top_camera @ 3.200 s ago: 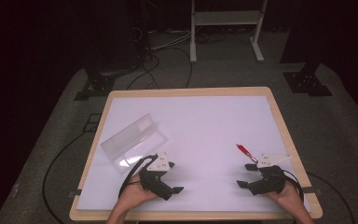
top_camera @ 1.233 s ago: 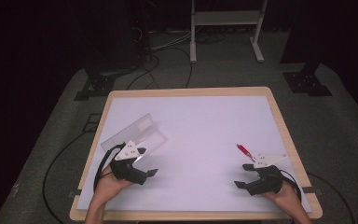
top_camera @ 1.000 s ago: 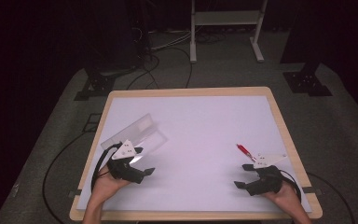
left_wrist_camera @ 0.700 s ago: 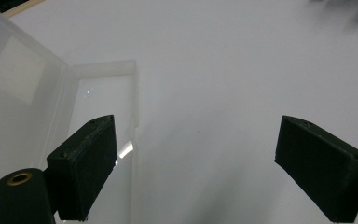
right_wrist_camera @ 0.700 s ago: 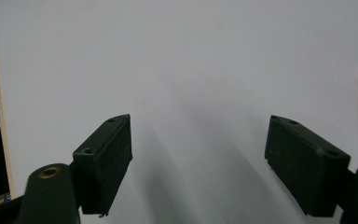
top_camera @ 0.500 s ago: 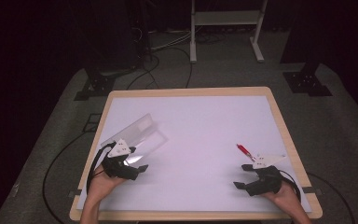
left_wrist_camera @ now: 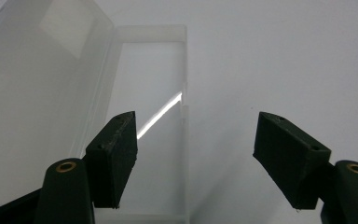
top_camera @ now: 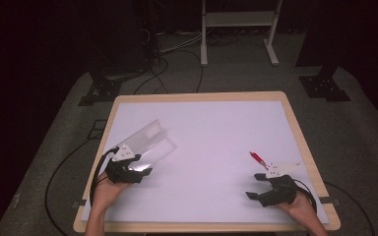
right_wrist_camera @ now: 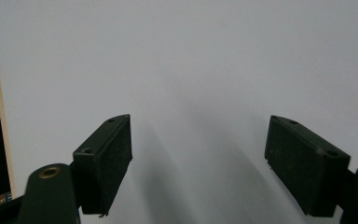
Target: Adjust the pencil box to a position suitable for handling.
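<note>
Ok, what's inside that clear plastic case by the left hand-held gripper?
The clear plastic case lies open and its tray looks empty, the white table showing through. The near end is covered by the left hand-held gripper.

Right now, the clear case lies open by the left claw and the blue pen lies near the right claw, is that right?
Not quite: the pen is red, not blue, as the high view shows. The clear case does lie open by the left claw, and the pen lies near the right claw.
</note>
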Tool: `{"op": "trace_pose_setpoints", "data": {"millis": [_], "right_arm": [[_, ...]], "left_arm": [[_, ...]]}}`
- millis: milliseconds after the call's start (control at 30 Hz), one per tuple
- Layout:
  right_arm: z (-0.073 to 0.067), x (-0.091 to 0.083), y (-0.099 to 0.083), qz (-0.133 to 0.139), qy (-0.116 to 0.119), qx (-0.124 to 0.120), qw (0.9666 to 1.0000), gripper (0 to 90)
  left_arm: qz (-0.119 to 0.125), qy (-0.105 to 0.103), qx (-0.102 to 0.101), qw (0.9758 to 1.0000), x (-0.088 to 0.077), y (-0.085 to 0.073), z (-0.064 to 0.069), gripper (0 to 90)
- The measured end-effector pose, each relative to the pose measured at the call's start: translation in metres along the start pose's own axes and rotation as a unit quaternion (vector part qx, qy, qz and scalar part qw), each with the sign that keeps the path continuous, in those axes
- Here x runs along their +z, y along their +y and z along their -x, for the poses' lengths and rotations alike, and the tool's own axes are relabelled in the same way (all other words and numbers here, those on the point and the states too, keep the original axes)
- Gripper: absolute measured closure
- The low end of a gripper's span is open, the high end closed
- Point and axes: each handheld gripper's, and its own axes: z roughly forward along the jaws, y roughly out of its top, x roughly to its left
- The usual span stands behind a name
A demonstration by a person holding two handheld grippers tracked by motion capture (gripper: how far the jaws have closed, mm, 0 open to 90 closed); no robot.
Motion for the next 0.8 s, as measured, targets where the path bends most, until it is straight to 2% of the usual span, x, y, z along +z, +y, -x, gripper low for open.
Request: {"op": "trace_pose_setpoints", "data": {"millis": [267,733,800], "right_arm": [[0.0,0.0,0.0,-0.001,0.001,-0.002,1.0,22.0],[0.0,0.0,0.0,0.0,0.002,0.0,1.0,22.0],[0.0,0.0,0.0,0.0,0.002,0.0,1.0,22.0]], "left_arm": [[-0.014,-0.002,0.005,0.9999,0.006,-0.001,-0.003,39.8],[-0.045,0.0,0.014,0.9989,0.017,-0.004,-0.002,49.7],[-0.05,-0.007,0.014,0.9987,0.019,-0.006,-0.002,51.1]]}}
